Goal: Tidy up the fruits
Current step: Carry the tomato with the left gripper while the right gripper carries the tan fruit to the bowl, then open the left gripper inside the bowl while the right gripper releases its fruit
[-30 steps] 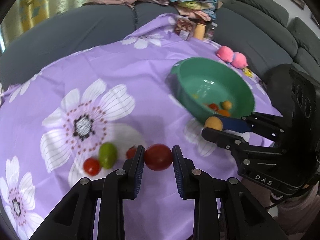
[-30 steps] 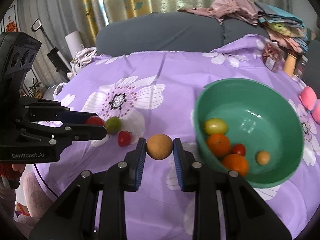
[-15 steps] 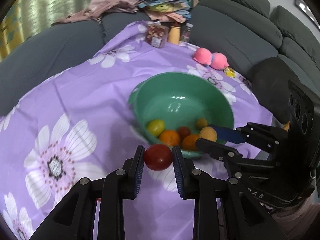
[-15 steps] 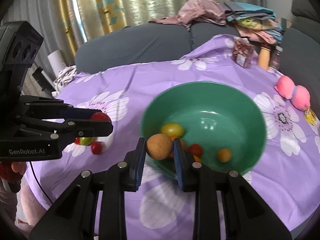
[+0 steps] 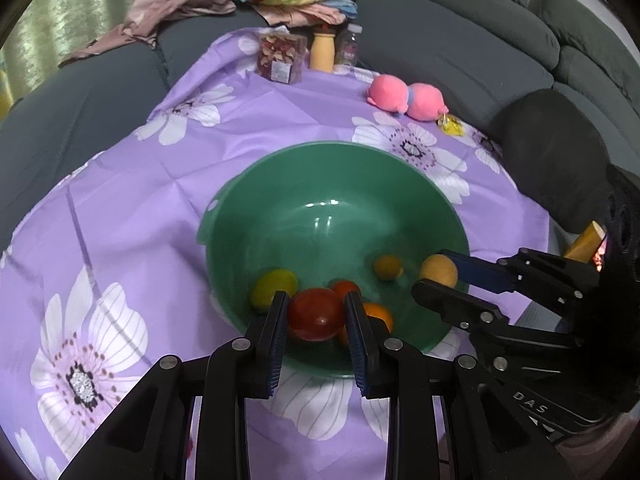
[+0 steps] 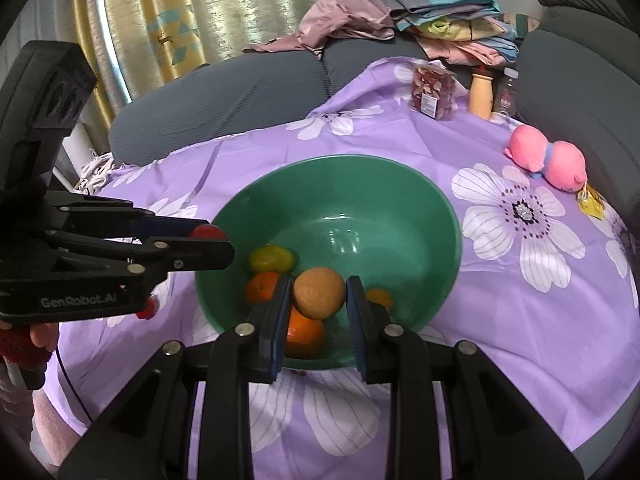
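A green bowl stands on the purple flowered cloth and holds several fruits: a yellow-green one, oranges and a small orange one. My left gripper is shut on a red tomato over the bowl's near rim; it also shows in the right wrist view. My right gripper is shut on a tan round fruit over the bowl's near side; it also shows in the left wrist view.
A pink plush toy, a snack box, a tan bottle and a small clear bottle stand at the cloth's far edge. Grey sofa cushions with piled clothes surround the table. A small red fruit lies left of the bowl.
Both grippers have moved with their fruits from the cloth beside the bowl to over the bowl's near rim. The bowl now looks closer and centred.
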Available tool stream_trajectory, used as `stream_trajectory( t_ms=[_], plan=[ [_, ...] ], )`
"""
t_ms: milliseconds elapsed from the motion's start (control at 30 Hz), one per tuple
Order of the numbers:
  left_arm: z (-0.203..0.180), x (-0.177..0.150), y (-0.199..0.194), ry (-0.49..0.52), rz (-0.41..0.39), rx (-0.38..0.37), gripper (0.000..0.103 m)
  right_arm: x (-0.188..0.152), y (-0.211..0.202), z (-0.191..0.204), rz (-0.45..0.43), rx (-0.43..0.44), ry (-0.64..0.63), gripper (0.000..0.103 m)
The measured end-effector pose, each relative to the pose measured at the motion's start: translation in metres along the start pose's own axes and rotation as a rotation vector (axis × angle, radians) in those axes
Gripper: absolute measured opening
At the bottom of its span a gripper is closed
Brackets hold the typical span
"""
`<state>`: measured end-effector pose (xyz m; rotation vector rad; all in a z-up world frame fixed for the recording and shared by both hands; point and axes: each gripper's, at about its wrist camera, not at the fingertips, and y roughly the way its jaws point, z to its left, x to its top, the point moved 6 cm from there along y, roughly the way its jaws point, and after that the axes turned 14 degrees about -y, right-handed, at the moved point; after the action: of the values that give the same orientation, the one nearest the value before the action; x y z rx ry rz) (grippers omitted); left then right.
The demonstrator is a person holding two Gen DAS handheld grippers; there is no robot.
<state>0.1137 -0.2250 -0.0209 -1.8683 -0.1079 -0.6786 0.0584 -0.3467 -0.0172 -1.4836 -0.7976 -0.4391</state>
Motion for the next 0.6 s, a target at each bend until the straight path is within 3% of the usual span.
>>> stream_trajectory(
  t_ms=[367, 600],
  plan=[
    [-0.003, -0.003, 0.014, 0.027, 0.021, 0.058, 0.028, -0.006, 0.005, -0.005, 0.018, -0.014, 0.01, 0.028],
    [-0.003, -0.002, 0.007, 0.022, 0.007, 0.055, 0.028, -0.005, 0.0, -0.005, 0.014, -0.023, 0.014, 0.029]
  ],
)
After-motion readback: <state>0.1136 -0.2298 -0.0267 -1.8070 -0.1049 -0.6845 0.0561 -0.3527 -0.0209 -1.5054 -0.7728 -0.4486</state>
